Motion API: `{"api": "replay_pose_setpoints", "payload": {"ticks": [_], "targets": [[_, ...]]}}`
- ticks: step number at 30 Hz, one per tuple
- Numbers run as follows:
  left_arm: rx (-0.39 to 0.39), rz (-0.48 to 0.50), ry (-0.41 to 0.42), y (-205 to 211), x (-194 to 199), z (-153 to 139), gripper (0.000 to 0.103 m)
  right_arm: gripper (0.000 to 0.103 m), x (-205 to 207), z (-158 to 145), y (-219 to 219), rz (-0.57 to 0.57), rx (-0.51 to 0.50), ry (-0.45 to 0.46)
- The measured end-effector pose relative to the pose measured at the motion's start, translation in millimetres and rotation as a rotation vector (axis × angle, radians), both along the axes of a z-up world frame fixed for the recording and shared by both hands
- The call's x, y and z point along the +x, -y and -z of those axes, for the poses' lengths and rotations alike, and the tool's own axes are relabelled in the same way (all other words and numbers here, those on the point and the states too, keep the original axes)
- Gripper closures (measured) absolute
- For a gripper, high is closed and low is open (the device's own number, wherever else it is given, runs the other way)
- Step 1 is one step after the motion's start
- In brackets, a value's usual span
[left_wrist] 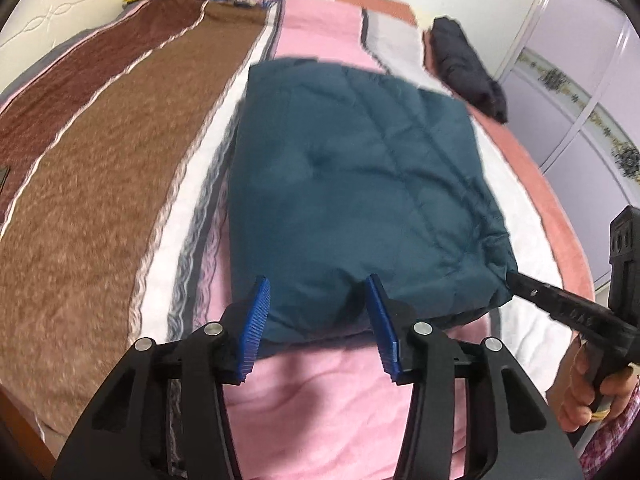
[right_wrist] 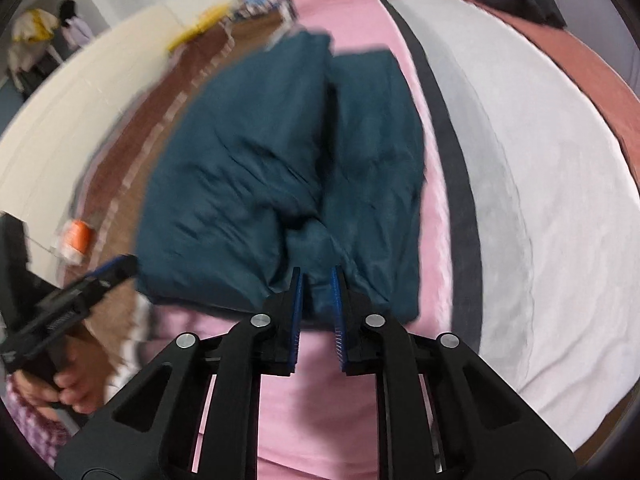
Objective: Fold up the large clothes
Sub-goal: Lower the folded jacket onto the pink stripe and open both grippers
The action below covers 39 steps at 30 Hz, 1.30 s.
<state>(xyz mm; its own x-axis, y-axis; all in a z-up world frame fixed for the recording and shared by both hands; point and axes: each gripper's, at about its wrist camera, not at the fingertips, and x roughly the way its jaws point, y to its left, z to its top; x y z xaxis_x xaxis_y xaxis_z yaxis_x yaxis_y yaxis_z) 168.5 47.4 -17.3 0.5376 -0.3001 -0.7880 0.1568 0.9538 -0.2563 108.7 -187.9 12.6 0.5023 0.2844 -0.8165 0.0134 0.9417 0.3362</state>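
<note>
Your folded dark teal quilted jacket (left_wrist: 352, 184) lies on the bed, on the pink stripe of the striped fleece blanket (left_wrist: 328, 396), with the brown stripes to its left and the white and grey stripes to its right. It forms a thick, nearly square bundle.

Your left gripper (left_wrist: 318, 320) stands at the near edge of the jacket. Its jaws are apart, and the near hem of the jacket bulges into the gap between the blue ribbed pads (left_wrist: 256, 320). In the left wrist view the pads do not press the cloth, so this claw is open and holds nothing.

Your right gripper (right_wrist: 318, 312) is at the near right corner of the jacket. Its jaws are nearly closed, and a fold of teal cloth is pinched between the blue pads (right_wrist: 338, 312), so this claw grips the jacket. The left wrist view shows the same: the black fingers (left_wrist: 532, 292) reach into the corner of the bundle, with your hand (left_wrist: 580, 396) on the handle.

A second garment, dark navy and folded (left_wrist: 466, 66), lies far on the right side of the bed, well apart from the teal one.
</note>
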Motion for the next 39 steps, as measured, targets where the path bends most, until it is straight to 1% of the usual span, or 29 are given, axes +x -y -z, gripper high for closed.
{"api": "replay_pose_setpoints", "payload": {"ticks": [3, 7, 11, 24, 35, 39], "targets": [[0.027, -0.010, -0.002, 4.2, 0.0, 6.0, 0.056, 0.090, 3.4, 14.8, 0.3, 0.012, 0.004, -0.034], [0.052, -0.016, 0.000, 8.0, -0.6, 7.0, 0.056, 0.090, 8.5, 22.5, -3.5, 0.006, -0.018, -0.048], [0.067, -0.018, 0.007, 10.5, -2.9, 7.1, 0.056, 0.091, 10.6, 26.9, -3.5, 0.014, -0.019, -0.059], [0.064, -0.041, 0.005, 14.0, -5.9, 4.2, 0.056, 0.091, 13.3, 29.9, -11.5, 0.024, -0.054, -0.068], [0.057, -0.043, 0.003, 13.6, -7.2, 4.3, 0.056, 0.091, 15.6, 30.4, -13.1, 0.031, -0.061, -0.074], [0.059, -0.047, 0.002, 13.8, -7.8, 3.5, 0.056, 0.090, 15.7, 29.0, -11.3, 0.043, -0.046, -0.078]]}}
